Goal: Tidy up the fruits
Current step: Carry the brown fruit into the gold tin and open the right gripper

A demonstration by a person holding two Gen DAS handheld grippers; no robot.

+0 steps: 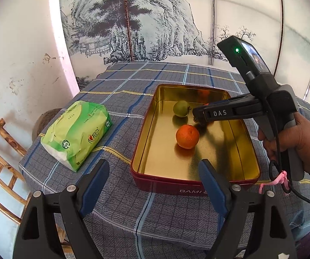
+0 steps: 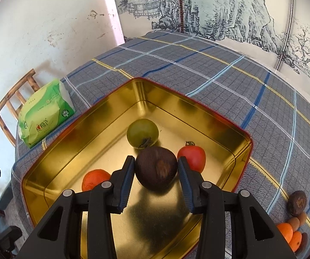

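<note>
A red tin (image 1: 146, 129) with a gold inside stands on the checked tablecloth. In it lie a green fruit (image 1: 181, 108), an orange (image 1: 187, 136) and, in the right wrist view, a red fruit (image 2: 192, 158). My left gripper (image 1: 154, 164) is open and empty, hovering at the tin's near rim. My right gripper (image 2: 156, 160) is shut on a dark brown round fruit (image 2: 156, 169), held just above the tin's floor (image 2: 79, 133) between the green fruit (image 2: 142, 132), the orange (image 2: 95, 179) and the red fruit. From the left, the right gripper (image 1: 198, 116) reaches in beside the green fruit and hides the brown fruit.
A green tissue pack (image 1: 77, 133) lies left of the tin. A wooden chair (image 1: 1, 151) stands beyond the table's left edge. Several more fruits (image 2: 291, 231), including a dark one (image 2: 297, 202), lie on the cloth right of the tin. A person's hand (image 1: 302, 142) holds the right gripper.
</note>
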